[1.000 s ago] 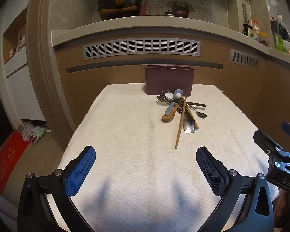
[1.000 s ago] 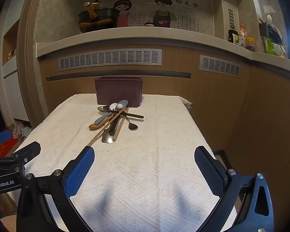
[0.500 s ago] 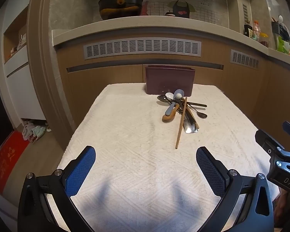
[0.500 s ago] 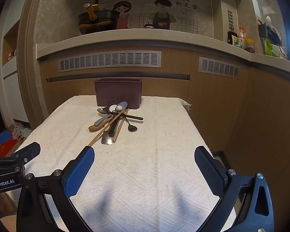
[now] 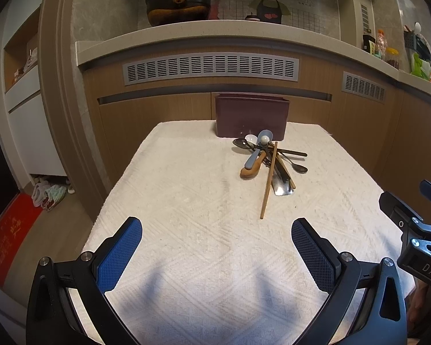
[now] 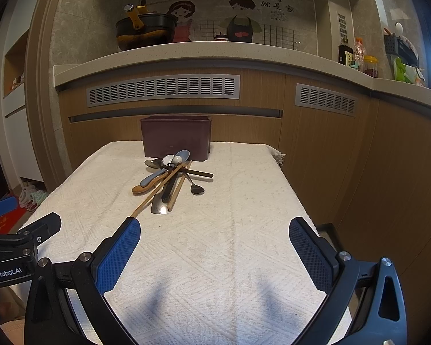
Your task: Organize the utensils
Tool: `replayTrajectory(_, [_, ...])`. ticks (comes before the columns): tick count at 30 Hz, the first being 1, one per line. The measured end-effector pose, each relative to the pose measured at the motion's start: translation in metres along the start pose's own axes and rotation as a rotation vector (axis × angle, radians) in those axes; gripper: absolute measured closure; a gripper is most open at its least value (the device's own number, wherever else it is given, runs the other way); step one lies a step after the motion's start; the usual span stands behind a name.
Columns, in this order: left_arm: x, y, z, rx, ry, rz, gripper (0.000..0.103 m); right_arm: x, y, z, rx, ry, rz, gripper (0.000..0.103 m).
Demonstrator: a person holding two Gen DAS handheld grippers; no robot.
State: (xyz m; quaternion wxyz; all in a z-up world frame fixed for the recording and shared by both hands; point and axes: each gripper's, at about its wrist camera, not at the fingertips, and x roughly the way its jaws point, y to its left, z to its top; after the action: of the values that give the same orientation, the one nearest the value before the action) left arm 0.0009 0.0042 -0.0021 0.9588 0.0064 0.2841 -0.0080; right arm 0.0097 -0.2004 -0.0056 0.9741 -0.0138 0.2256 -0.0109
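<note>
Both the left hand-held gripper (image 5: 217,240) and right hand-held gripper (image 6: 215,240) hover level over the table (image 5: 186,201), fingers spread wide, short of the utensil pile (image 5: 268,162).

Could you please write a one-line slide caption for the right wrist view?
Open right gripper hovers over a white cloth, facing piled utensils before a maroon box.

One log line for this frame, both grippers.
left gripper: open, empty | right gripper: open, empty | mixed utensil pile: untouched on white cloth | dark maroon rectangular bin: behind pile

Wood cabinets (image 5: 158,115) — perhaps kitchen
</note>
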Motion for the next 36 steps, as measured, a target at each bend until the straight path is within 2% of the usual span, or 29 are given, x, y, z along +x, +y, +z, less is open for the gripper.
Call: replayTrajectory(36, [0.0028, -0.0017, -0.0020, 0.003, 0.007, -0.004, 0.000, 0.0032, -0.0001, -0.0014, 0.001, 0.006, -0.001, 0.000])
